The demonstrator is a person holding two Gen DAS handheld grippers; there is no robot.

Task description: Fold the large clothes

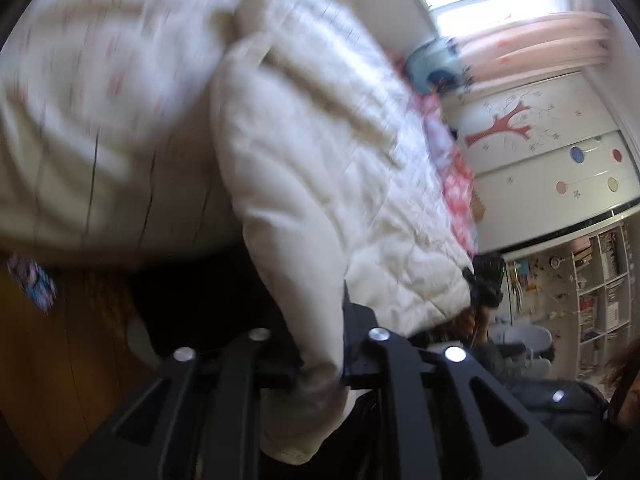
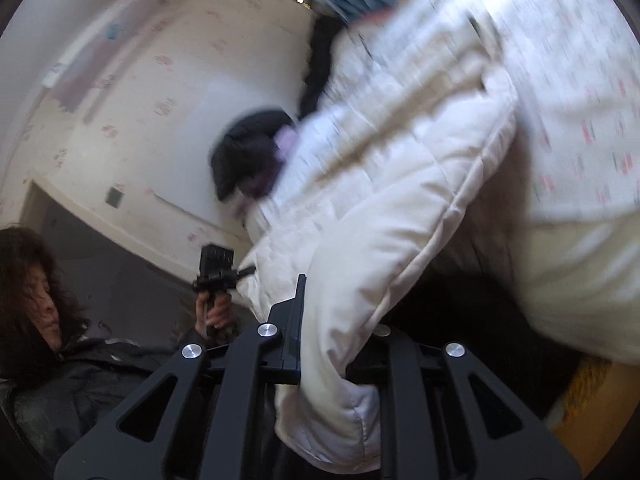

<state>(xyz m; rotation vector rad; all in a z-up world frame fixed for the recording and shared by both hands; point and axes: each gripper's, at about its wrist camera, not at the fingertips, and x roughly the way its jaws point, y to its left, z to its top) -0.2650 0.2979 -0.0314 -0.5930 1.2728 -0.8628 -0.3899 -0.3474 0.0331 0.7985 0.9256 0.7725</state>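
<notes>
One cream quilted jacket [image 1: 320, 184] hangs above one patterned bed [image 1: 92, 92]. Two tongs, left tongs [image 1: 320, 376] and right tongs [image 2: 324, 364], each clench one jacket edge.

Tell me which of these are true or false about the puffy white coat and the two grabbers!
1. The left gripper is clamped on the white quilted coat. True.
2. The right gripper is open and holds nothing. False: it is shut on the coat's padded fabric.
3. The coat is bright red. False: it is cream white.
4. A bedsheet with small pink marks lies behind the coat. True.
5. The wardrobe doors have a red tree picture on them. True.
6. The coat is already folded into a neat square. False: it hangs stretched between the two grippers.
</notes>
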